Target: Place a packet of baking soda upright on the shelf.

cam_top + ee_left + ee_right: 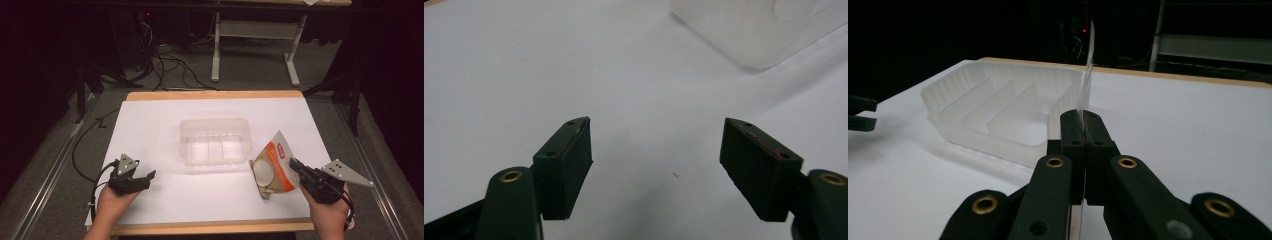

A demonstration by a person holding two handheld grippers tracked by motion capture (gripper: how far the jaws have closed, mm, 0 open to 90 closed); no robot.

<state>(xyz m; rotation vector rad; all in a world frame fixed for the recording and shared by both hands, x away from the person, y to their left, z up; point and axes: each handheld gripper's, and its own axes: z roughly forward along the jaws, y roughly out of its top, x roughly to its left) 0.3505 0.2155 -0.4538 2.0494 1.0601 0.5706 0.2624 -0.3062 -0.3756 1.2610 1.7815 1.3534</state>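
Over on the left, the left gripper sits low near the front edge of the white surface, held in the person's left hand. Its jaws are spread wide with nothing between them; the left gripper view shows bare white sheet in the gap and a corner of the clear container up ahead.

In the middle stands the clear plastic container, a rectangular tub with ribbed walls and low dividers inside, nothing visible in it.

Just to its right is an orange and white snack bag, tilted up off the surface, its lower end down near the sheet. The right gripper has its jaws clenched on the bag's edge, and the right hand holds it near the front right corner. In the right gripper view the thin edge of the bag rises straight up from between the closed jaws, with the container just beyond to the left.
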